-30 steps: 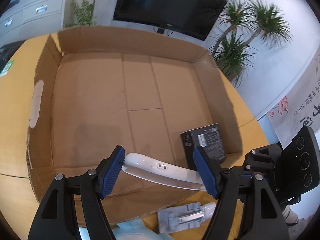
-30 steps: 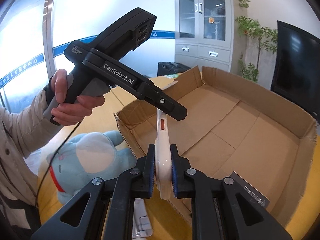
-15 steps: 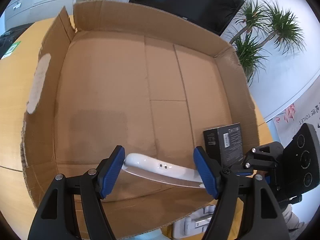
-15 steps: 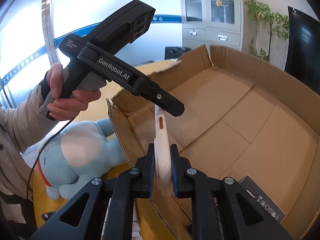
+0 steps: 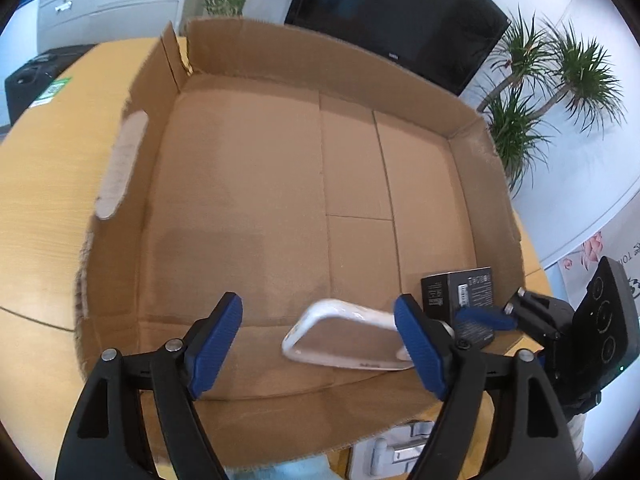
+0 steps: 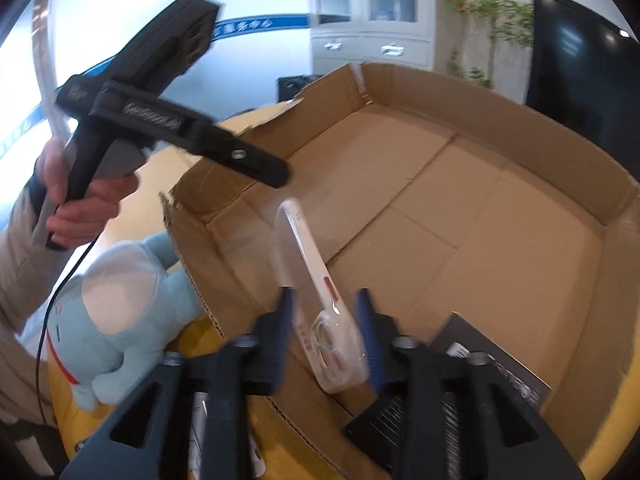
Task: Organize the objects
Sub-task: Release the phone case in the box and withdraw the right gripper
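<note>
Gaping right hand-held gripper (image 6: 326, 336) around phone case (image 6: 320, 304)

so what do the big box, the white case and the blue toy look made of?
Box: corrugated cardboard, matte brown; fluted edges and torn rim show.
White case: looks like glossy hard plastic around a clear back, which the right view shows as see-through; exact plastic unclear.
Blue toy: soft plush fabric, fuzzy and matte, with a red collar.

Matt brown corrugated cardboard box (image 5: 248, 184); glossy white-rimmed clear plastic phone case (image 5: 344, 340); fuzzy light-blue cloth plush toy (image 6: 116, 312); smooth yellow wood-look tabletop (image 5: 44, 152)
</note>
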Demonstrator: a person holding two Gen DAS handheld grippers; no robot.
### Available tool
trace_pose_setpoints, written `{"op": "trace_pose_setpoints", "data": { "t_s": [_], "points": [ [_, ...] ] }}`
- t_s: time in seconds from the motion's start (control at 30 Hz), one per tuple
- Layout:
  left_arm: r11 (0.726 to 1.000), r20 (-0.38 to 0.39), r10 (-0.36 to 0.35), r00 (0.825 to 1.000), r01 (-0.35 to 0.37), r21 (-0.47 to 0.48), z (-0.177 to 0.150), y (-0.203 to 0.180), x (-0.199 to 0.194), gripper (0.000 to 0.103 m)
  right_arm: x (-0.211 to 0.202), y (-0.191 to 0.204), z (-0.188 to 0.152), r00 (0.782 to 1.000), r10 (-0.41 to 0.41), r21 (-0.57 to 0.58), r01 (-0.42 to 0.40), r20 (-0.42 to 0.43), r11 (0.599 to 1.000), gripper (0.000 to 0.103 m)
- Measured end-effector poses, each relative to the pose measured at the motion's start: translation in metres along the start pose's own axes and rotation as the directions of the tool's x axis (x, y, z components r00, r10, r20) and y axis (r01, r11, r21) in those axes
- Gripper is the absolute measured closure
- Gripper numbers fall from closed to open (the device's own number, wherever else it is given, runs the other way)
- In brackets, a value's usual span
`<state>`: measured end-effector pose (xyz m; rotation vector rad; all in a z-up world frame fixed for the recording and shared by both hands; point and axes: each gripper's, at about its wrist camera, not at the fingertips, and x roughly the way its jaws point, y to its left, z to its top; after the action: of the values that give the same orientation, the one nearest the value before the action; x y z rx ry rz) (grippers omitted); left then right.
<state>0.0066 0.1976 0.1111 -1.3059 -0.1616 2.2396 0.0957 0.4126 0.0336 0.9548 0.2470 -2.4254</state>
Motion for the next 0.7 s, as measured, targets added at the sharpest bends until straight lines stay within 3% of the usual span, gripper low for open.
{"op": "trace_pose_setpoints", "data": {
  "t_s": [0.03, 0.27, 0.37, 0.47, 0.53, 0.7],
  "points": [
    [1.000, 0.009, 0.006, 1.000, -0.006, 0.006, -0.002, -0.003, -0.007, 0.024, -0.008, -0.001, 0.000, 1.000, -0.014, 0.015, 0.014, 0.023, 1.000, 0.033],
    [1.000, 0.068, -0.007, 0.998, 0.006, 0.012, -0.028, -0.026, -0.051, 0.018, -0.082, -0.003, -0.013, 0.978, -0.070, 0.143, 0.042, 0.199, 0.989, 0.014],
    [1.000, 0.089, -0.014, 0.996, 0.013, 0.012, -0.050, -0.035, -0.069, 0.018, -0.113, 0.010, -0.026, 0.963, -0.085, 0.183, 0.039, 0.255, 0.982, 0.000],
    [1.000, 0.112, -0.019, 0.994, 0.017, 0.019, -0.078, -0.046, -0.085, 0.017, -0.140, 0.036, -0.041, 0.951, -0.087, 0.189, 0.031, 0.295, 0.982, 0.000],
    [0.999, 0.145, -0.032, 0.989, 0.026, 0.041, -0.101, -0.055, -0.097, 0.001, -0.154, 0.056, -0.052, 0.946, -0.092, 0.183, 0.036, 0.311, 0.983, 0.000],
    [0.993, 0.247, -0.010, 0.969, -0.021, 0.119, -0.159, -0.078, -0.118, 0.001, -0.175, 0.098, -0.087, 0.938, -0.093, 0.172, 0.036, 0.333, 0.984, 0.000]
  ]
}}
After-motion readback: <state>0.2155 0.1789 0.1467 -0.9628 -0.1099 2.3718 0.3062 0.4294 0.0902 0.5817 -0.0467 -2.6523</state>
